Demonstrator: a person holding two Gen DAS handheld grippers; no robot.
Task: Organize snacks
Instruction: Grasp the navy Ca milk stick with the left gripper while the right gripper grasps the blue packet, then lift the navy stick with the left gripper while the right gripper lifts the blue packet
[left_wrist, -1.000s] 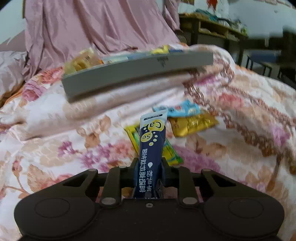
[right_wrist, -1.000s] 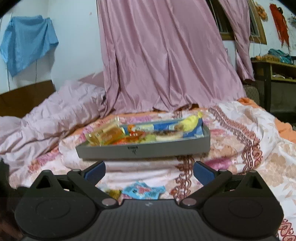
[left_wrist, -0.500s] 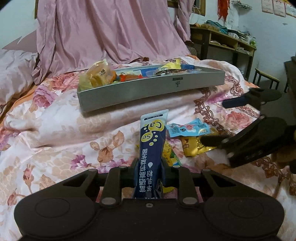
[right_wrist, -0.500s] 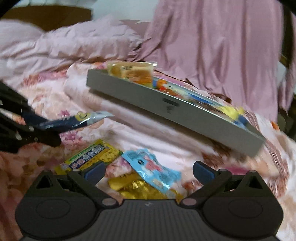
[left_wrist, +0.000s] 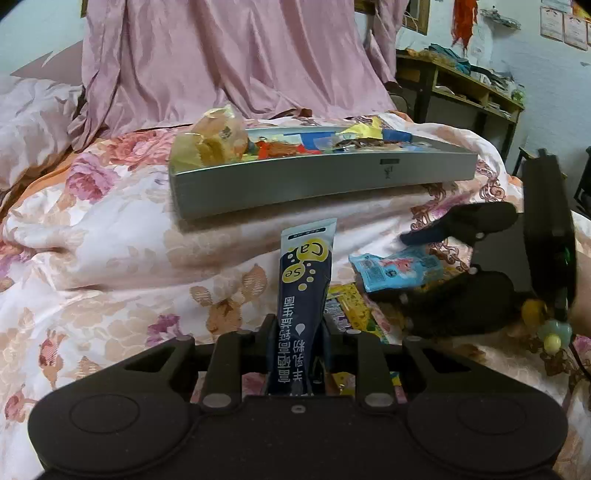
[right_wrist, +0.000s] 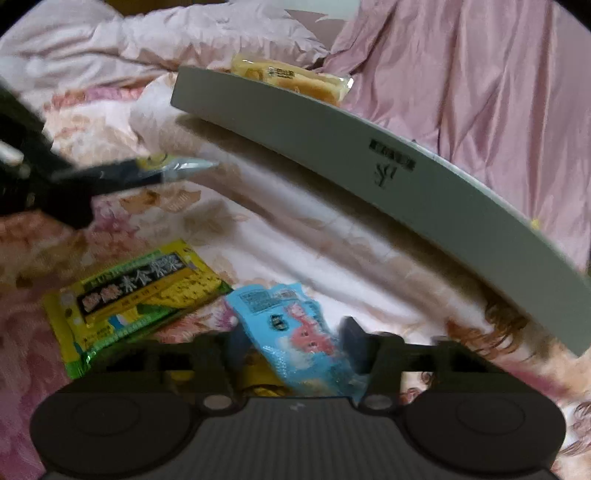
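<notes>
A grey tray (left_wrist: 317, 184) on the floral bed (left_wrist: 110, 266) held mixed snack packets. The left claw (left_wrist: 297, 332) was clamped on a dark blue sachet (left_wrist: 304, 291) held upright before the tray; the right claw (right_wrist: 295, 354) had closed around a light blue packet (right_wrist: 295, 332) beside a yellow-green packet (right_wrist: 129, 291).

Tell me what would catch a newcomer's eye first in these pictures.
First, the dark blue stick-shaped sachet standing upright, clamped in the left claw. Beyond it, a long grey tray heaped with snacks sits on the floral quilt. To the right, the right claw straddles a light blue snack packet.
</notes>
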